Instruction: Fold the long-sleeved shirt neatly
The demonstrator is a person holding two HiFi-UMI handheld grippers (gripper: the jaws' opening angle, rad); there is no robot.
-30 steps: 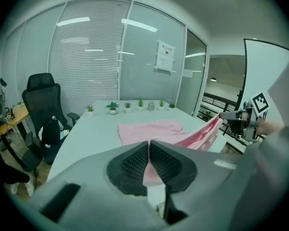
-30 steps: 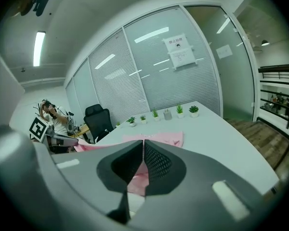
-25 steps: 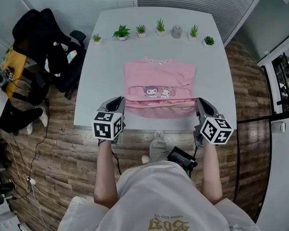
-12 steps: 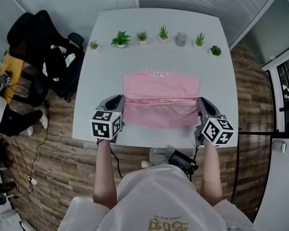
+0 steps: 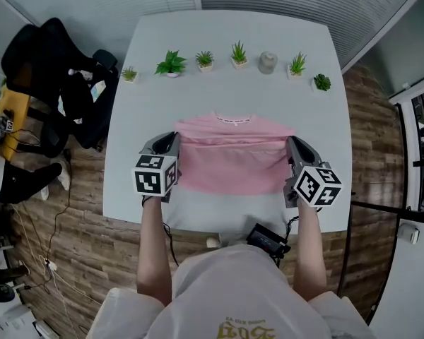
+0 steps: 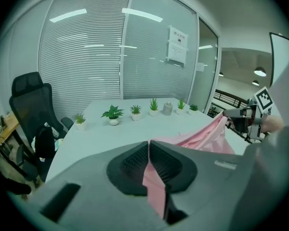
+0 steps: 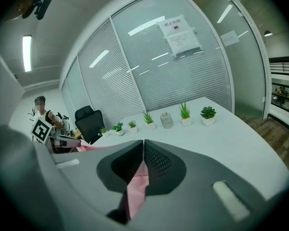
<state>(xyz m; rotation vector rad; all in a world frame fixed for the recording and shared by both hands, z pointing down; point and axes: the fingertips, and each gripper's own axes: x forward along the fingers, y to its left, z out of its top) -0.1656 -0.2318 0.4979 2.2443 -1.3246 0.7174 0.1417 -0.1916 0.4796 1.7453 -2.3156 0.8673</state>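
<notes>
Cloth of the pink long-sleeved shirt [image 5: 230, 162] is pinched in both grippers. The left gripper [image 5: 171, 138] has its jaws closed on a thin fold at the shirt's left side. The right gripper [image 5: 293, 142] is clamped the same way on the right side. In each gripper view a strip of pink fabric runs between the dark pads. The shirt sits mid-table, its collar [image 5: 233, 120] toward the far side, with the held edge raised across the chest just short of the collar.

The step in hand appears to be folding the lower part up over the body. To do it well, the two grippers should stay level with each other and far enough apart that the held edge stays taut and straight. They should then lower together so that edge lands parallel to the shoulder line. Letting go is best left until the cloth lies flat, or the layer may sag in the middle.

The table [image 5: 226, 90] offers bare surface beyond the collar before the row of small potted plants [image 5: 171, 63] and a grey jar [image 5: 268, 62], which stand well apart from the shirt. Bare margins flank both sides, and a clear strip lies between the fold and the near table edge. An office chair [image 5: 49, 55] stands off to the left, away from the work.
</notes>
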